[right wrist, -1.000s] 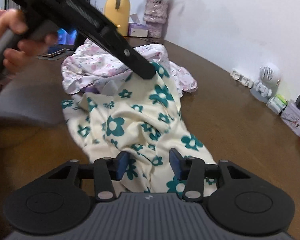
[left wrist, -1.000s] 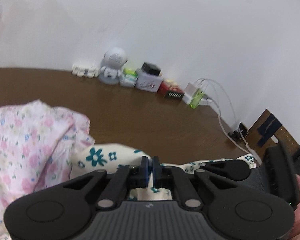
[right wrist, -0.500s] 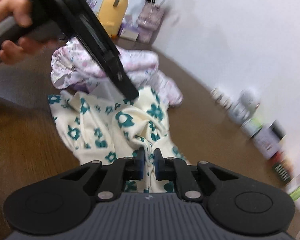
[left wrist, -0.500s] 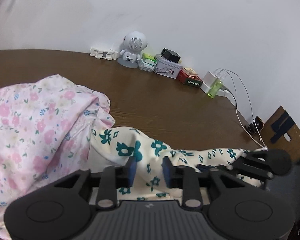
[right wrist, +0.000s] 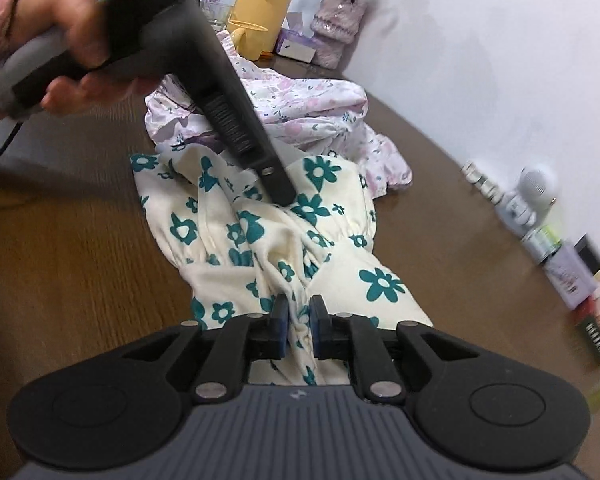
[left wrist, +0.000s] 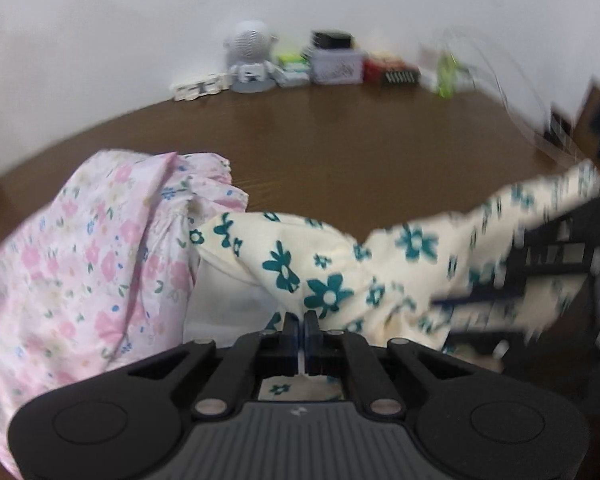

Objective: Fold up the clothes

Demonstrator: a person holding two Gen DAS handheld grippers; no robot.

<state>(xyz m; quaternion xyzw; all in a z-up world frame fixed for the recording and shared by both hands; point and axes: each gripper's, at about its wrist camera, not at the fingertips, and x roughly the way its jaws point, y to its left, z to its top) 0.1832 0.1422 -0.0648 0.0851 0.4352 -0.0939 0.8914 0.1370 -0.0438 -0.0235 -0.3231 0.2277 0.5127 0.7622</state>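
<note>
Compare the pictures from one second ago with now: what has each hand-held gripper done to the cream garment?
The left hand-held gripper let go, then shut on the cream garment again. The right hand-held gripper, open before, closed on bunched cloth. The pink garment stayed put.

- My right tongs (right wrist: 299, 330) pinch a bunched fold of the cream garment with teal flowers (right wrist: 284, 240) on the brown worktop (right wrist: 72, 248).
- My left tongs (right wrist: 278, 194), gripped in my hand (right wrist: 40, 40), press their tips into the same garment farther off.
- A pink floral garment (right wrist: 312, 108) lies crumpled behind it.
</note>
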